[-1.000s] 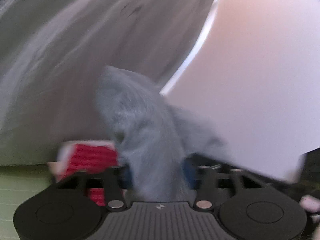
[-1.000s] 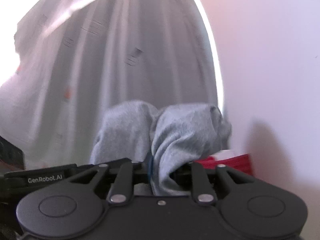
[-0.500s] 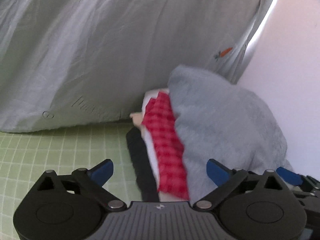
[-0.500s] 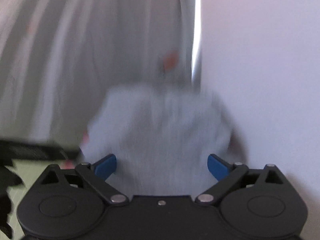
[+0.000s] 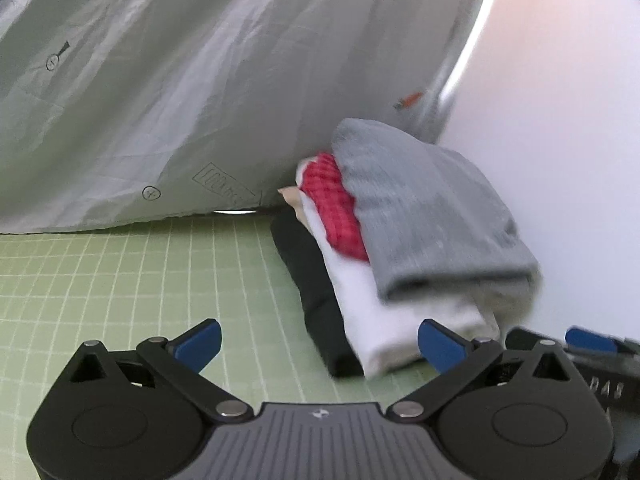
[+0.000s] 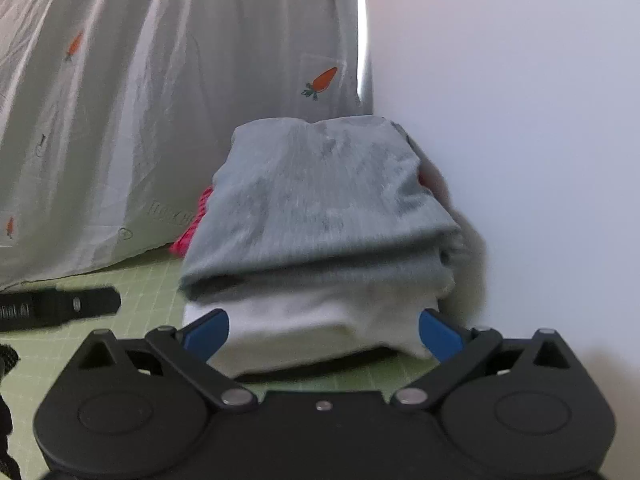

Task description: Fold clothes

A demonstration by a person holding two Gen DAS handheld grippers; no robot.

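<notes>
**Folded Clothes in a Pile by the Wall**

Behind everything hangs a big grey sheet (image 5: 200,100) with little carrots on it, next to a plain white wall (image 6: 520,120). Below them lies the green worktop (image 5: 140,280) with its white squares.

On the worktop, right by the wall, sits a pile of folded clothes. From biggest to smallest showing: the grey top (image 6: 320,200) lies on top, then a white piece (image 5: 372,308), a black piece (image 5: 316,292) at the bottom, and a red checked piece (image 5: 340,208) peeking out under the grey.

Both tools are near the pile. The left gripper (image 5: 318,340) has its jaws wide open and holds nothing. The right gripper (image 6: 322,330) is wide open too, with nothing in it.

The grey top looks soft, light and floppy. It would likely sag if lifted, so a thick folded edge seems the best place to grab.
</notes>
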